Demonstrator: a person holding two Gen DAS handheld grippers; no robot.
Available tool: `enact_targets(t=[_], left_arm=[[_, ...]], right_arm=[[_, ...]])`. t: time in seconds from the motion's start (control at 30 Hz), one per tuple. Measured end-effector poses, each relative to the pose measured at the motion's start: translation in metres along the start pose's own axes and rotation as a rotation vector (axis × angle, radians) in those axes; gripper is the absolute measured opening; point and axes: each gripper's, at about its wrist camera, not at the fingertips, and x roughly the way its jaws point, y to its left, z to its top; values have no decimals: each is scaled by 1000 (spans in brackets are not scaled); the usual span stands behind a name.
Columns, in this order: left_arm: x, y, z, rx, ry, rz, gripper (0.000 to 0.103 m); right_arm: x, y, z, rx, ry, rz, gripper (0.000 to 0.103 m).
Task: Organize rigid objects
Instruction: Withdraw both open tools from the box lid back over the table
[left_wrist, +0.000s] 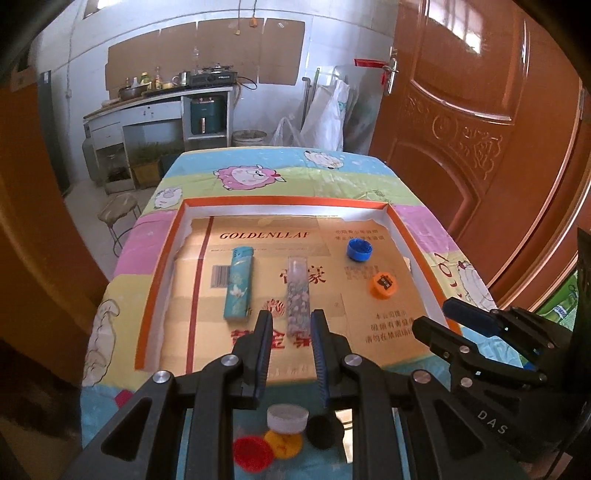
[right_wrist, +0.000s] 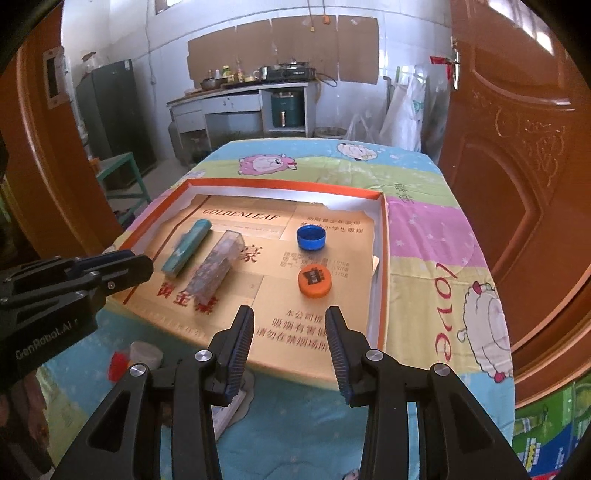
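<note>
An orange-rimmed tray (left_wrist: 159, 273) (right_wrist: 384, 258) lined with tan card lies on the table. In it lie a teal lighter (left_wrist: 239, 282) (right_wrist: 187, 247), a clear patterned lighter (left_wrist: 297, 295) (right_wrist: 216, 269), a blue cap (left_wrist: 359, 249) (right_wrist: 311, 237) and an orange cap (left_wrist: 384, 284) (right_wrist: 314, 281). My left gripper (left_wrist: 291, 321) is open and empty, just short of the clear lighter's near end. My right gripper (right_wrist: 290, 317) is open and empty, short of the orange cap. Each gripper also shows in the other's view: the right (left_wrist: 439, 317), the left (right_wrist: 125, 264).
In front of the tray on the sheep-print cloth (left_wrist: 258, 177) lie a white cap (left_wrist: 287, 417) (right_wrist: 146, 352), a red cap (left_wrist: 253, 453) (right_wrist: 118, 363), a yellow cap (left_wrist: 283, 443) and a black cap (left_wrist: 325, 430). A brown door (left_wrist: 480, 110) stands right. A stool (left_wrist: 118, 210) stands left.
</note>
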Motion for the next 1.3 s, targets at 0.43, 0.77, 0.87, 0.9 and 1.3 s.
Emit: enact_targets(t=[0.43,0.77,0.87,0.9,1.3], left_arm=[[-40,13,-27,-50,-51,1,21],[-53,34,-57,-82,-40,27,21],[-55,41,-68,-88,-34,31,21],[-56,42,-71,-90,-33,31,21],[-42,40,-97,-24,11,-53,21]], right_arm=[[-35,14,-18,-7,-19,-13,41],[-43,24,-42,-8,7,-18,41],[-40,29,-52,-9,21,-16,41],[-37,31,-55,-8,31,-14,41],[-17,45,-69,15,76,-9,41]])
